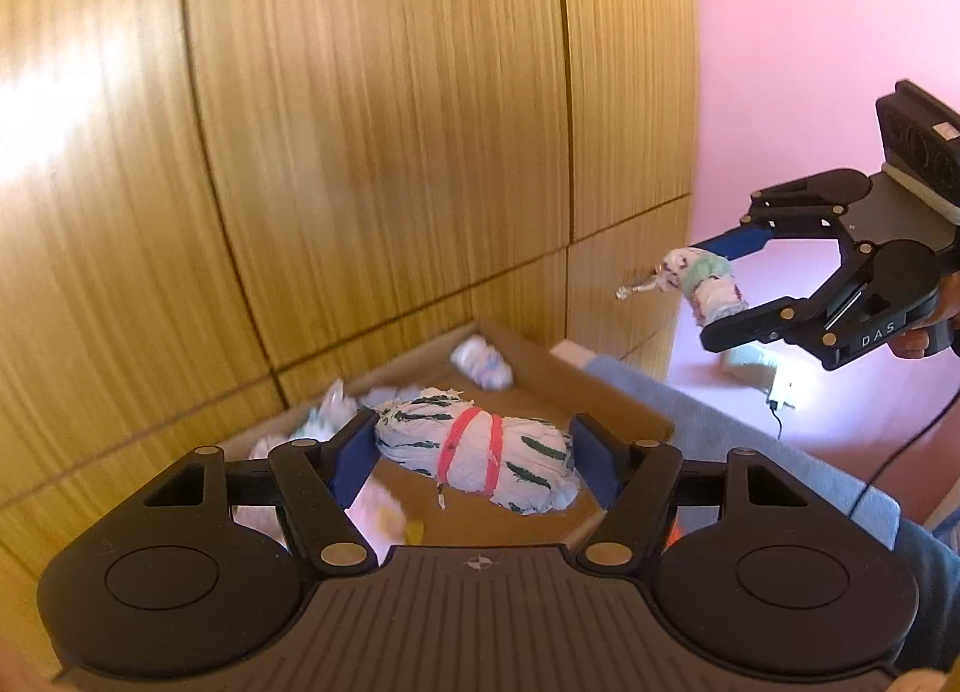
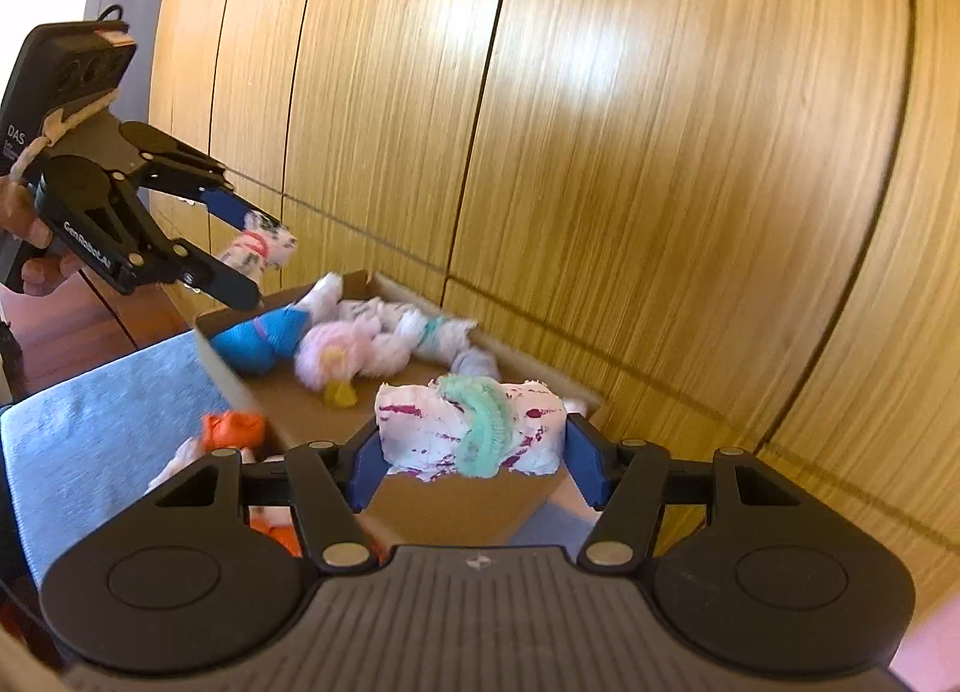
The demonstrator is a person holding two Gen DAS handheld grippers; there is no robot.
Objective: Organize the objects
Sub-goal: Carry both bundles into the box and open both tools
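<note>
- Left gripper [image 1: 474, 455] – fingers clamped on a white bundle with green marks and a red band [image 1: 477, 455], held above the cardboard box [image 1: 543, 371].
- Right gripper [image 2: 474, 443] – fingers pinched on a white bundle with purple marks and a teal tie [image 2: 474, 428], also over the box.
- Several bundles are already seen in the box; an orange bundle [image 2: 231, 431] is left outside on the grey surface [image 2: 102, 434].
- The wooden panel wall [image 2: 660, 152] stands close behind; the box rim must be cleared.

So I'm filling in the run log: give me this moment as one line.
left gripper: shut on red-banded cloth roll | right gripper: shut on green-banded cloth roll | both over cardboard box
</note>
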